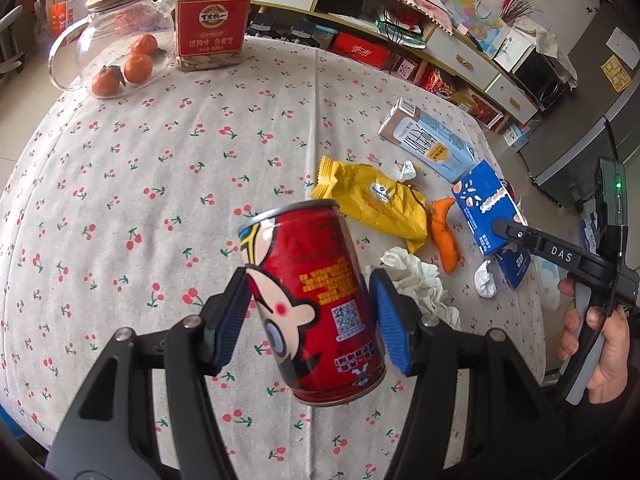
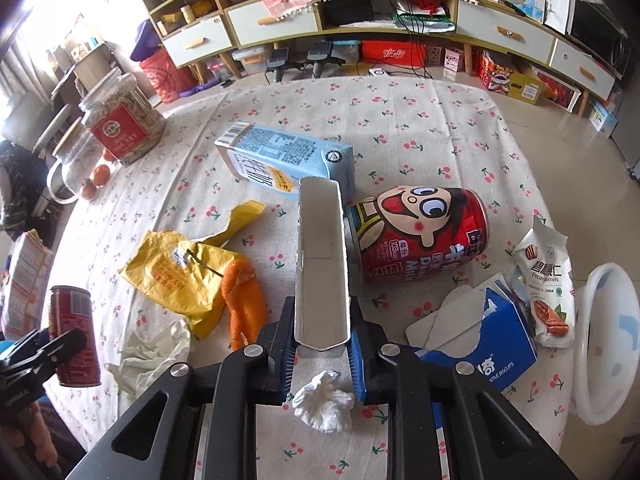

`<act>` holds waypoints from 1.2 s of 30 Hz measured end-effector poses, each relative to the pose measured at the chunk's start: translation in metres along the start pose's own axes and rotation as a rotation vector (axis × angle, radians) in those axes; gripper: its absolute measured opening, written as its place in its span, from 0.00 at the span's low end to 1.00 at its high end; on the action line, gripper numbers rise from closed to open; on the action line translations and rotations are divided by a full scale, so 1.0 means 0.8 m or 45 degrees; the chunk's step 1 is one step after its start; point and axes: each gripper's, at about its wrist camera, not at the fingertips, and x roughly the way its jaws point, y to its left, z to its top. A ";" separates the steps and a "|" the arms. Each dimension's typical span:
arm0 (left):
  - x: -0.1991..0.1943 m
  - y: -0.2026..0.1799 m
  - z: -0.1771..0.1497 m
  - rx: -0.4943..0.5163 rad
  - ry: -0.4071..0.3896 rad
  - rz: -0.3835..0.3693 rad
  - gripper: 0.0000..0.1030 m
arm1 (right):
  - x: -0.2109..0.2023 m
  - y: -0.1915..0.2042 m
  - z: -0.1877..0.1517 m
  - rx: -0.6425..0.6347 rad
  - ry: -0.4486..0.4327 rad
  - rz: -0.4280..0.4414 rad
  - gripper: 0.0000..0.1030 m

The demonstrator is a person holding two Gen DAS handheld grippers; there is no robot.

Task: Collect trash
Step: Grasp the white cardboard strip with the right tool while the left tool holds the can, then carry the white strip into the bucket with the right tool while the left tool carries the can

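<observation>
1. Left claw (image 1: 310,316) is clamped on a red can (image 1: 316,300), lifted at frame centre above the surface (image 1: 160,160).
2. Right claw (image 2: 322,350) has closed onto an open white carton tray (image 2: 320,264), centre of its view.
3. Not yet collected: second can (image 2: 420,232), milk carton (image 2: 280,156), yellow wrapper (image 2: 180,268), tissues (image 2: 324,400), biscuit box (image 2: 492,352).
4. White bin (image 2: 608,344), right edge, probably the destination.

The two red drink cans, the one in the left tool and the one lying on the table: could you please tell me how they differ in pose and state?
The held red can is clamped between the left tool pads, lifted off the tablecloth and tilted; the lying red can rests on its side, untouched. The held one shows mostly printed text and a code, the lying one the cartoon face. Both share that red cartoon design.
</observation>
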 end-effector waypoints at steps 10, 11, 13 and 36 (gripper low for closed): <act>-0.006 -0.038 0.002 0.071 -0.027 -0.033 0.60 | -0.055 -0.033 -0.016 0.081 -0.087 0.102 0.22; -0.006 -0.045 0.003 0.087 -0.031 -0.039 0.60 | -0.061 -0.038 -0.018 0.091 -0.096 0.099 0.22; -0.007 -0.058 0.005 0.114 -0.037 -0.051 0.60 | -0.071 -0.047 -0.020 0.105 -0.116 0.097 0.22; 0.039 -0.257 0.016 0.428 0.024 -0.202 0.60 | -0.150 -0.255 -0.075 0.488 -0.220 -0.100 0.22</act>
